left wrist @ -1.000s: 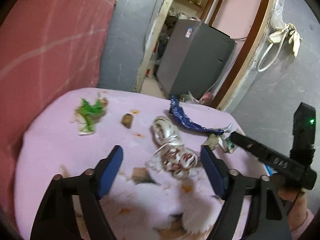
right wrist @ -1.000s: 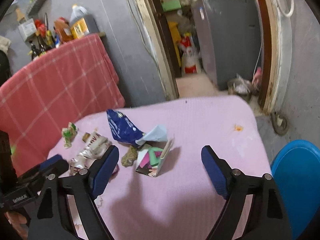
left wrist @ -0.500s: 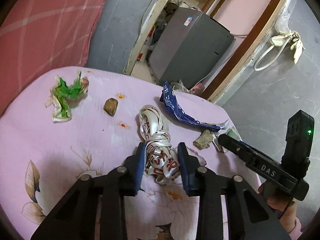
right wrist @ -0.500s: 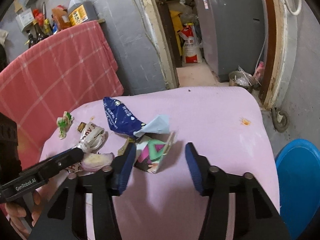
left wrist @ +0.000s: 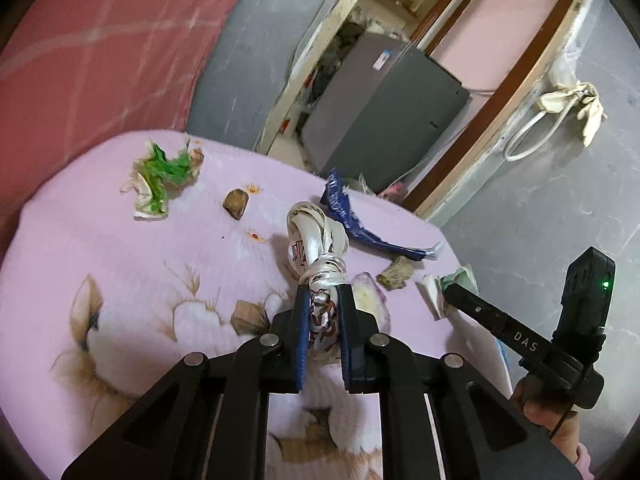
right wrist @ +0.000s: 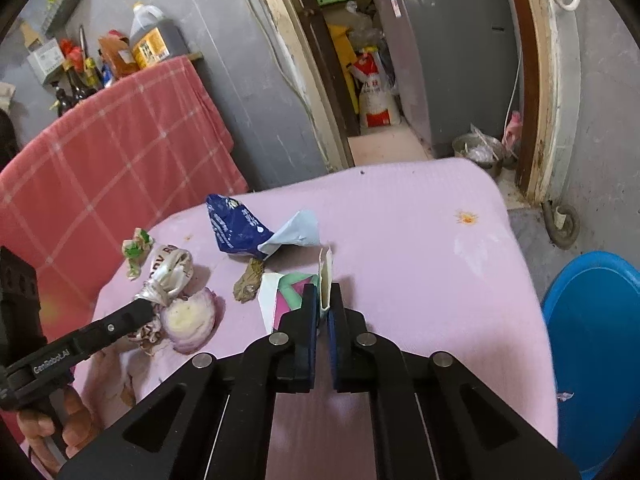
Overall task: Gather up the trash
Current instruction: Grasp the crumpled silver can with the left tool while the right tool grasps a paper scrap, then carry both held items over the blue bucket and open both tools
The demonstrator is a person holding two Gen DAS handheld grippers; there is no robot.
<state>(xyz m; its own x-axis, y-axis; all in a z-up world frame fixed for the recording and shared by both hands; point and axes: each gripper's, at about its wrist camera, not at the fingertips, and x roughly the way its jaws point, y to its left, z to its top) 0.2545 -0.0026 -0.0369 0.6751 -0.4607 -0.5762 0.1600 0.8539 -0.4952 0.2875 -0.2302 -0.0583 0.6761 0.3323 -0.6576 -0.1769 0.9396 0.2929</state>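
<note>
- Left tool (left wrist: pixel 325 300) has just closed on the crumpled silver-white foil wrapper (left wrist: pixel 318 252): light, crushable, slippery; gripped mid-body.
- Right tool (right wrist: pixel 322 300) has just closed on the folded white paper carton's (right wrist: pixel 304 288) upright flap: thin, liable to tear.

Both grippers' jaws (left wrist: pixel 325 300) (right wrist: pixel 322 300) clamped.

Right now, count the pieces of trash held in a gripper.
2. The left gripper pinches the twisted white-and-red plastic wrapper; the right gripper pinches the flattened white carton with pink and green print. The rest lies loose.
</note>
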